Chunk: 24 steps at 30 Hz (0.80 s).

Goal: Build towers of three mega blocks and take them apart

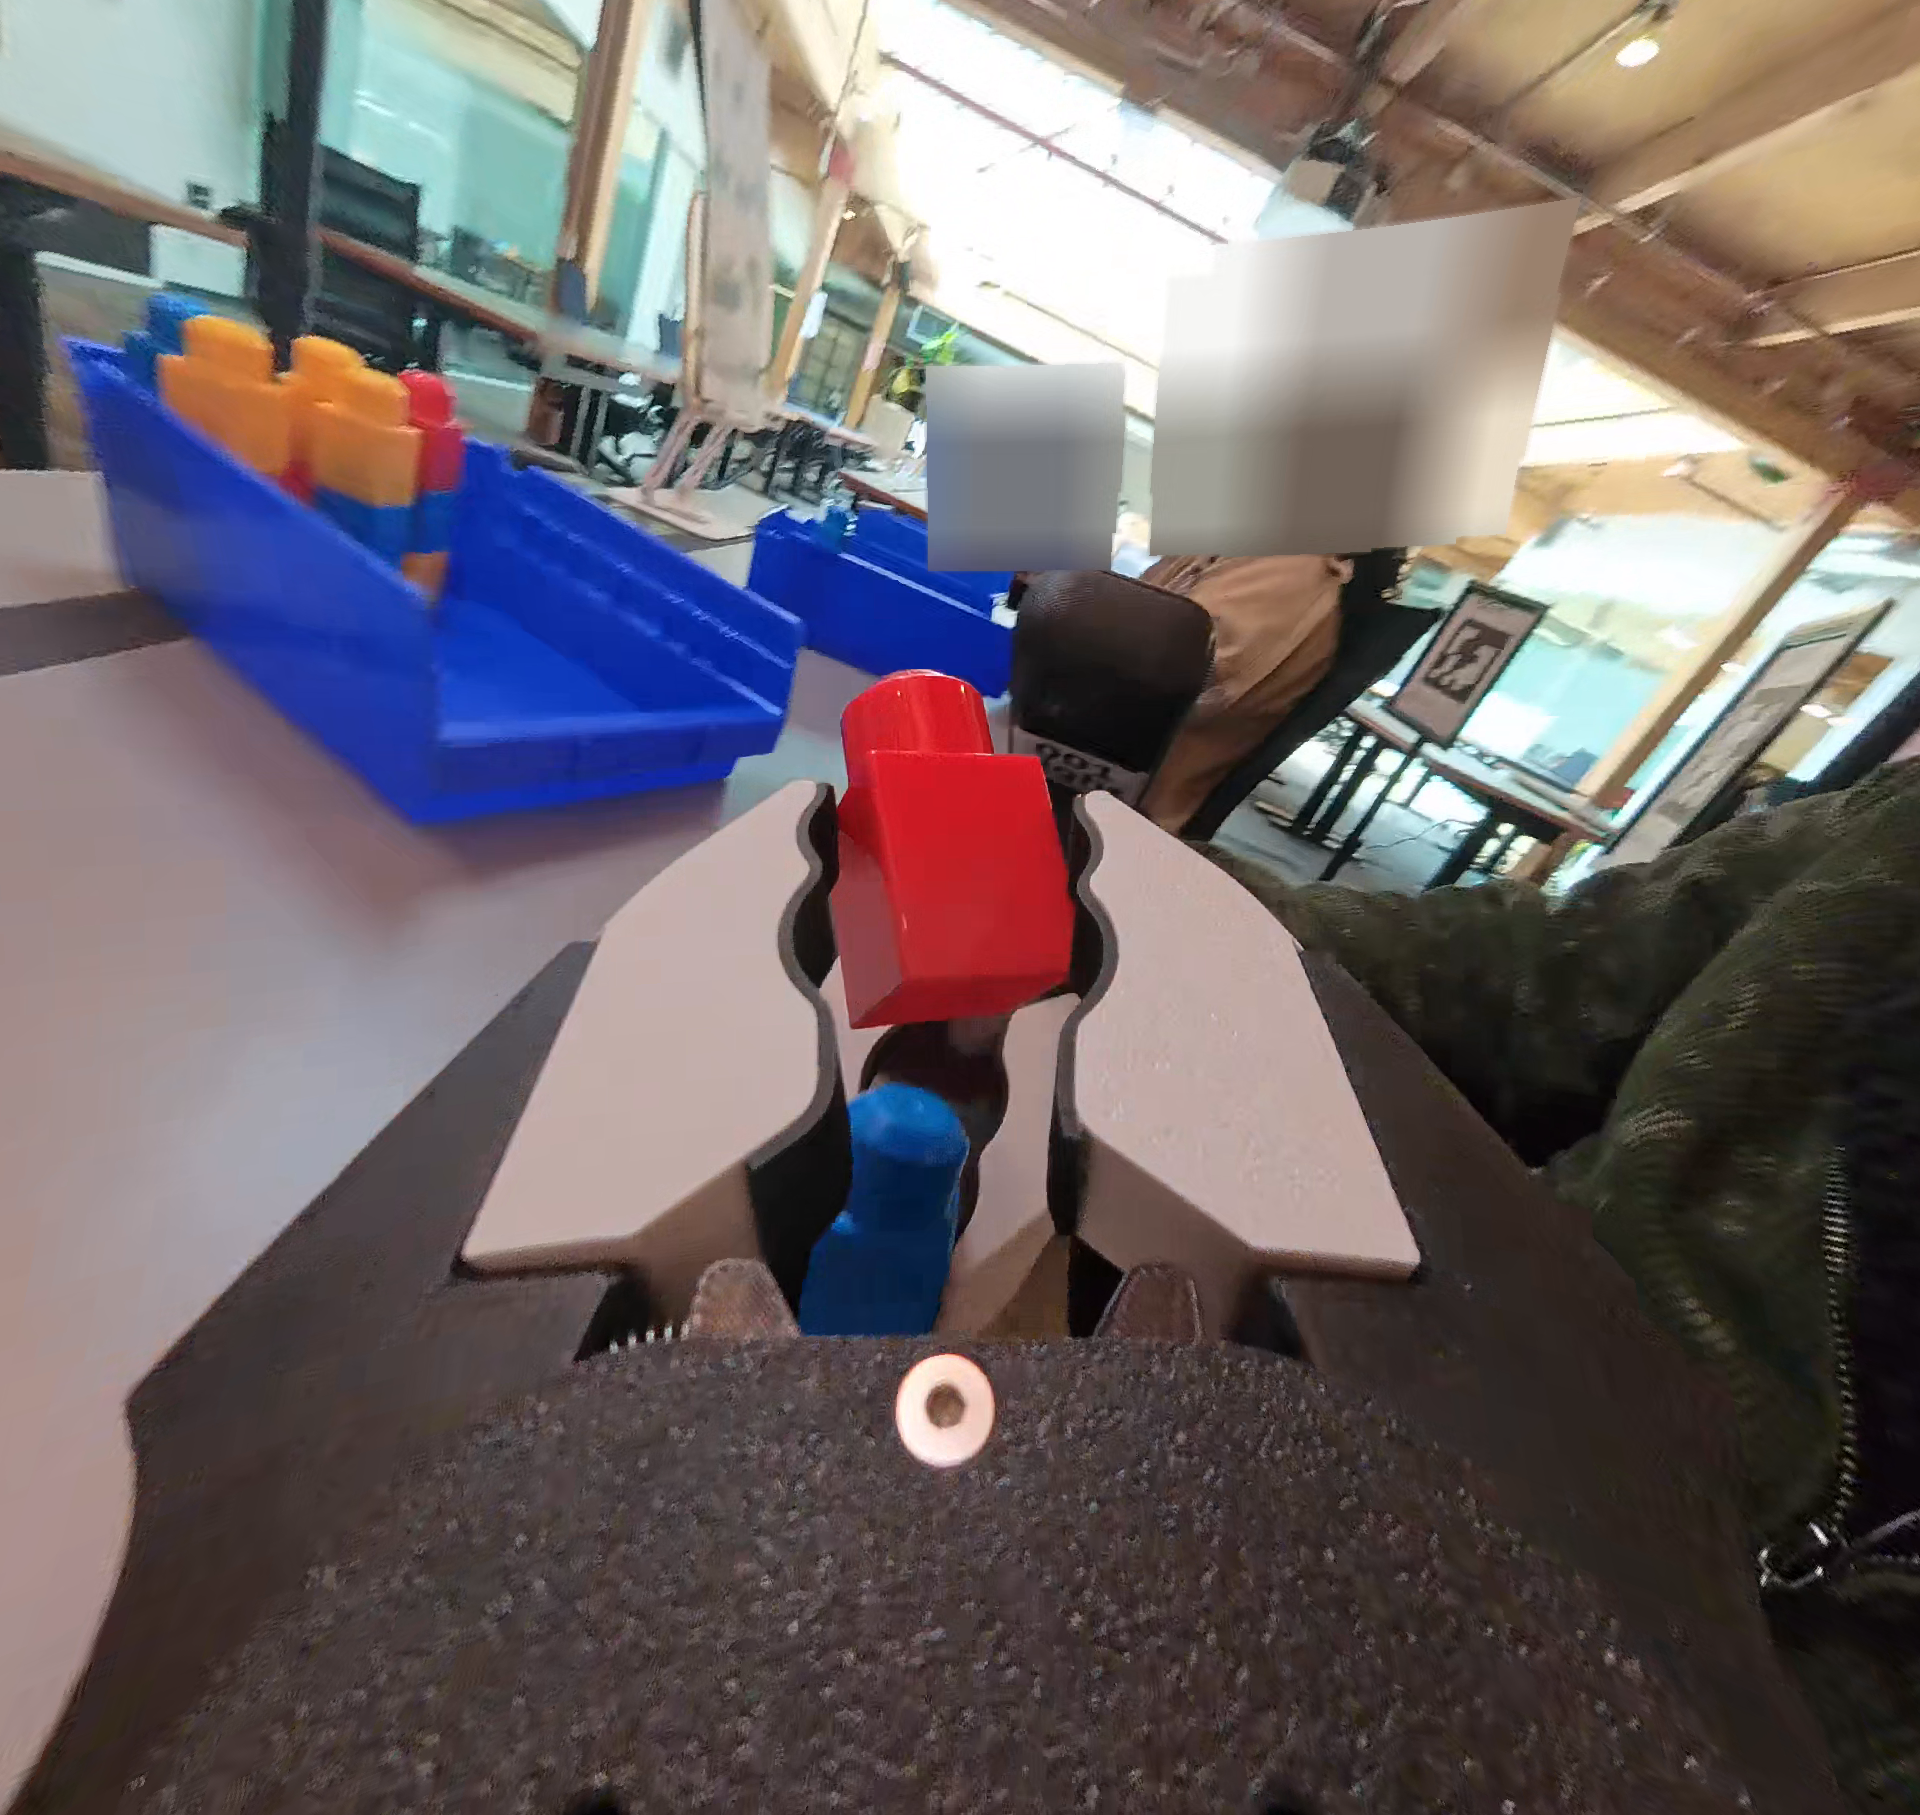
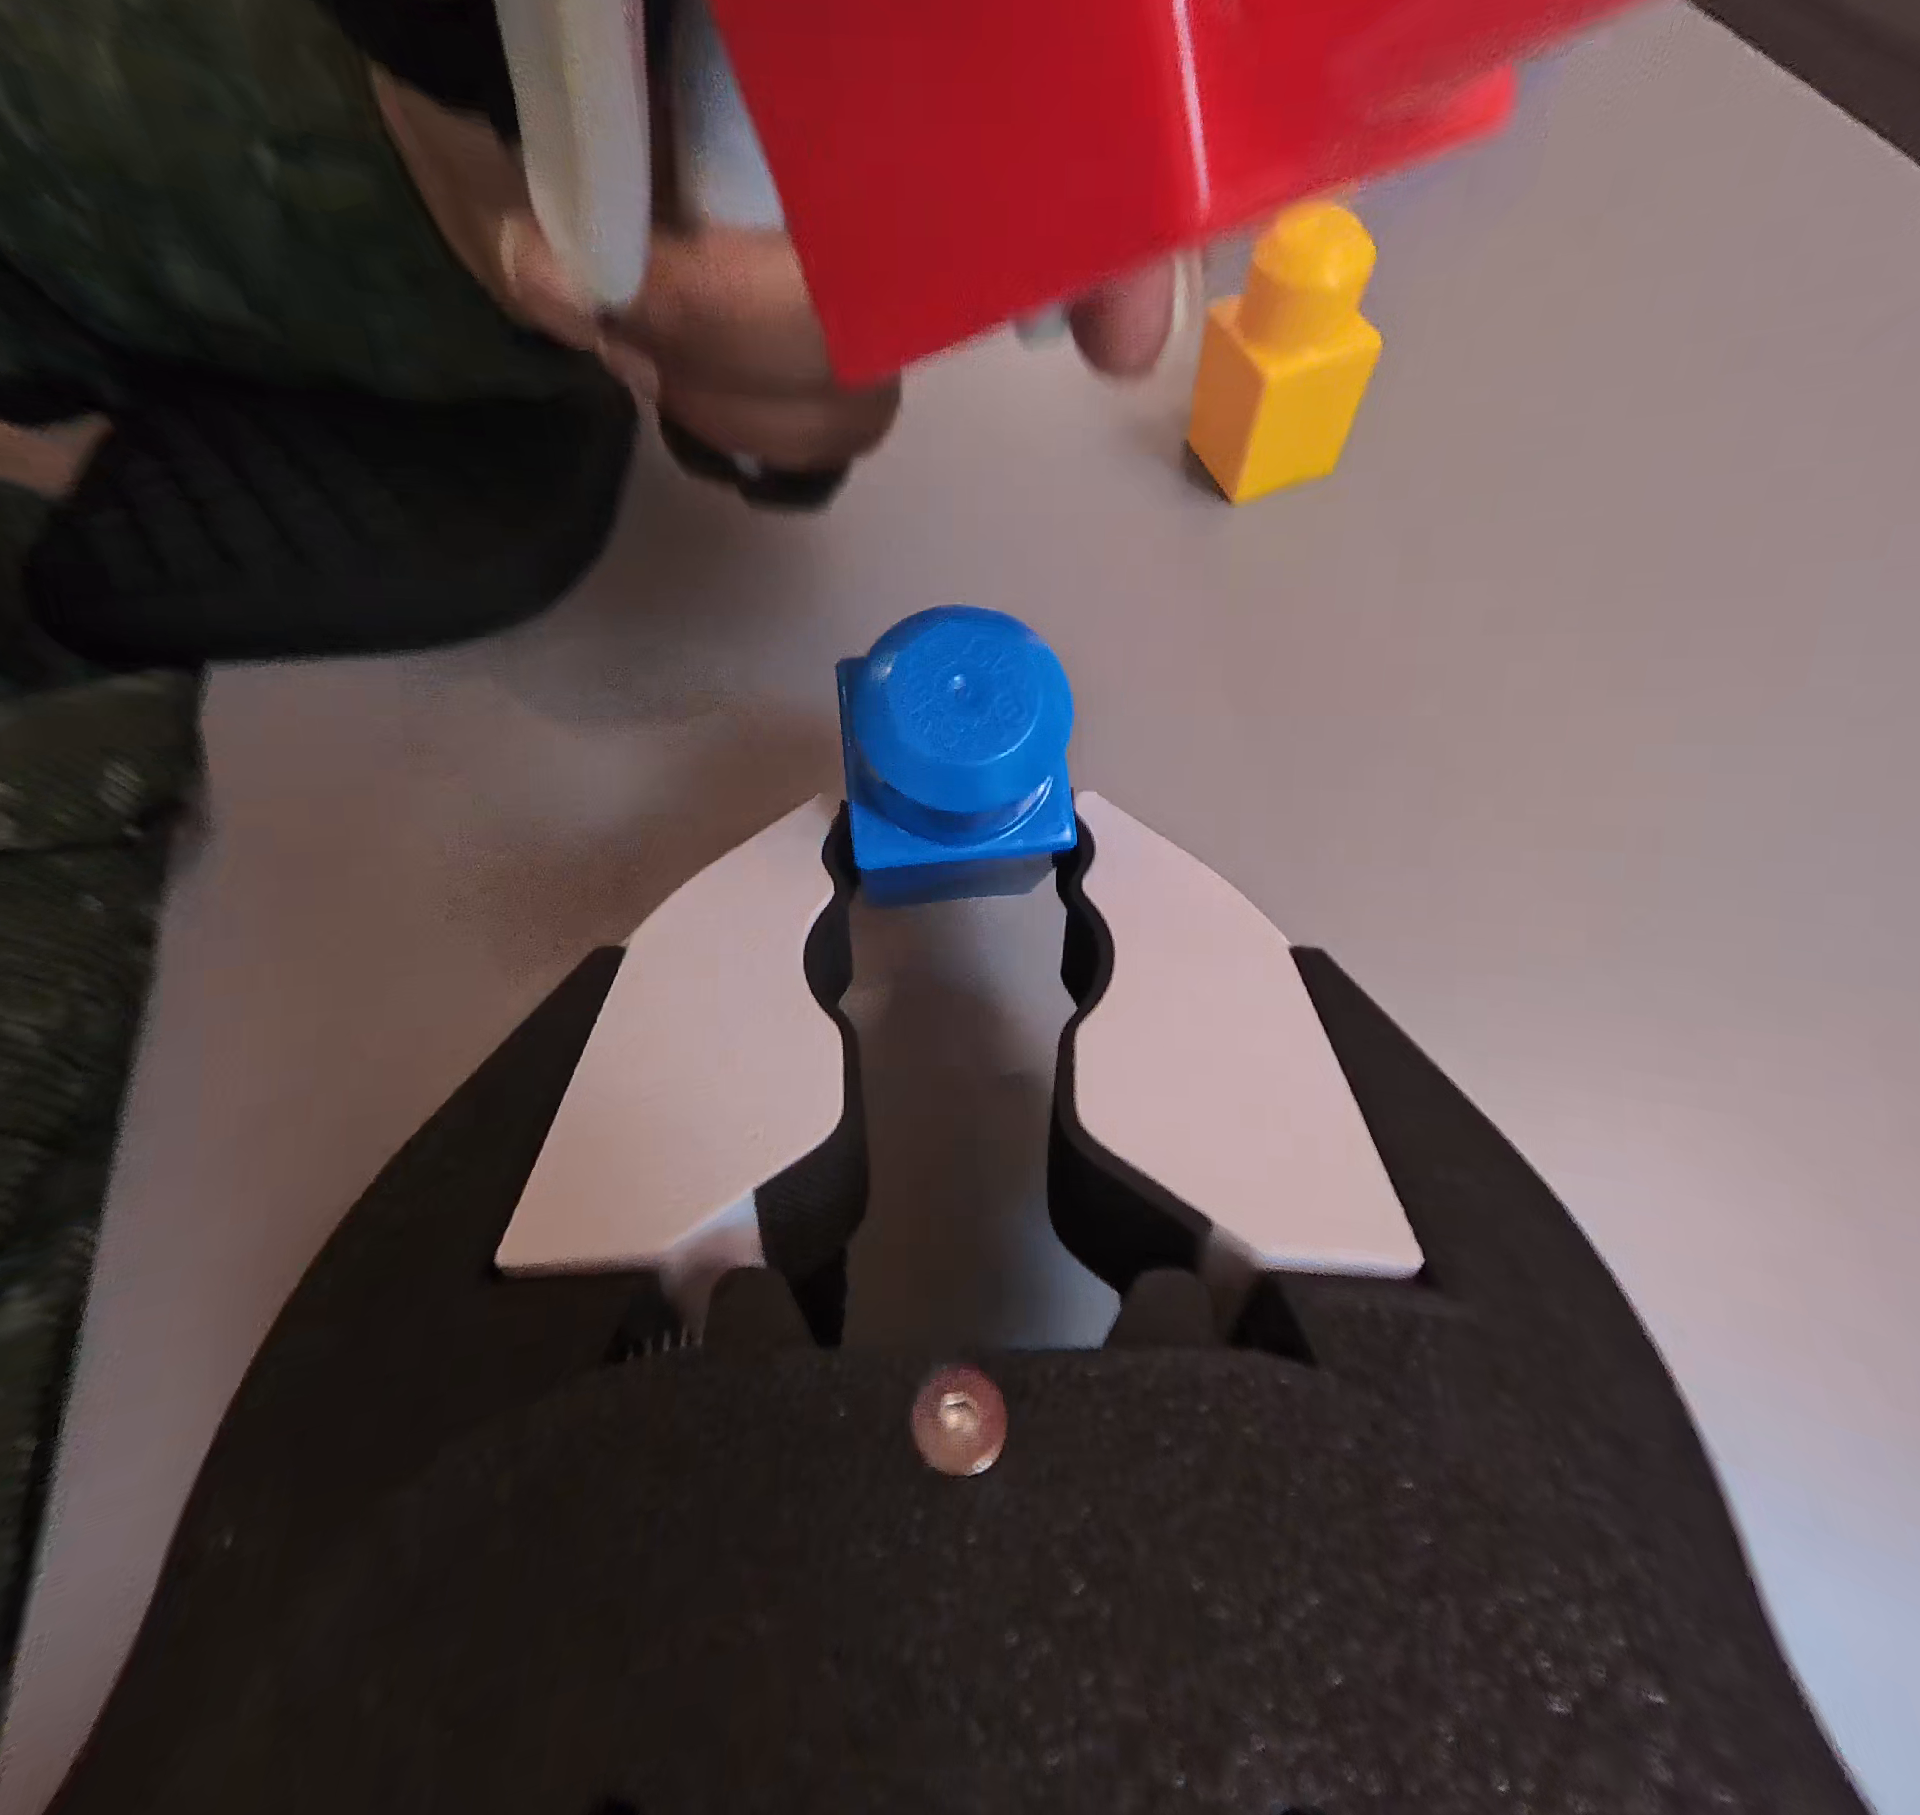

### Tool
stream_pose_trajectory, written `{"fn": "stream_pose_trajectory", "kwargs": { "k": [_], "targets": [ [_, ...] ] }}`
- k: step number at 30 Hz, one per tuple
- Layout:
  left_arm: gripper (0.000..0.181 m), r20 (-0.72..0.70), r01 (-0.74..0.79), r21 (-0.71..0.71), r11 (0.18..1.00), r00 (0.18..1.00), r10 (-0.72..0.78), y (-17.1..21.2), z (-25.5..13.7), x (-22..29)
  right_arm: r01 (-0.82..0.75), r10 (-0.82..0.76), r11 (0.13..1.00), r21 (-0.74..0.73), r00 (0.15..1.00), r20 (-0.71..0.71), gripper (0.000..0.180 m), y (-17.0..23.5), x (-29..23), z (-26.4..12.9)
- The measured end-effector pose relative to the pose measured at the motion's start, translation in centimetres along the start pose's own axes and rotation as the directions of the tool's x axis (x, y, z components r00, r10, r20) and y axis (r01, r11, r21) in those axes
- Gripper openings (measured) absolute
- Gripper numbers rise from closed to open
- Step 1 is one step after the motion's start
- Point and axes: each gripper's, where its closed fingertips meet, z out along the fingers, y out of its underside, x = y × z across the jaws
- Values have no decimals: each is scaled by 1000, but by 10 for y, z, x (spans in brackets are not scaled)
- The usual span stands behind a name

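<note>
We are holding one block in each gripper, both lifted off the pale table [image 2: 1558, 830]. The left gripper [image 1: 951, 892] is pinching a red mega block [image 1: 951, 892] by its flat sides, stud tipped up and away from us, body slightly tilted. The right gripper [image 2: 956, 851] is pinching a blue mega block [image 2: 951, 778] at its fingertips, stud pointing toward the camera; in the left wrist view that same blue block is showing below the red one, down between the left fingers. In the right wrist view the red block is hanging above the blue stud, blurred and close to the lens. A yellow mega block [image 2: 1288, 363] is standing upright on the table, well apart from both grippers. A blue bin [image 1: 582, 705] on the table is holding orange, red and blue blocks at its far end; a second blue bin [image 1: 862, 591] is sitting behind it. Our reading: we are either joining red onto blue or separating them, and the frames are not settling which. If joining, the next move is calling for levelling the red block, centring its hollow base over the blue stud, then pressing straight down; the tilt could make it skid off.
</note>
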Motion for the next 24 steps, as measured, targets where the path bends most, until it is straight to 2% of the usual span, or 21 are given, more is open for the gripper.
{"fn": "stream_pose_trajectory", "kwargs": {
  "k": [4,8,12,14,17,24],
  "targets": [
    [42,-54,-59,-14,998,997,59,13,15,12,-30,23,994,109,997,70,37,-25,-18,0],
    [41,-62,-75,12,997,995,76,10,8,11,-92,64,971,220,989,130,37,-42,-19,-21],
    [40,-92,-62,20,998,994,64,8,0,12,-87,53,967,239,988,148,37,-43,-20,-29],
    [40,-116,-85,-48,995,990,79,17,0,15,-62,31,976,208,989,148,37,-38,-23,-26],
    [40,-163,-198,-143,970,971,174,29,-5,20,-24,3,989,143,989,147,37,-29,-28,-19],
    [40,-297,-174,-36,984,942,156,16,-16,40,-90,28,968,233,965,260,36,-47,-45,-26]
  ]
}}
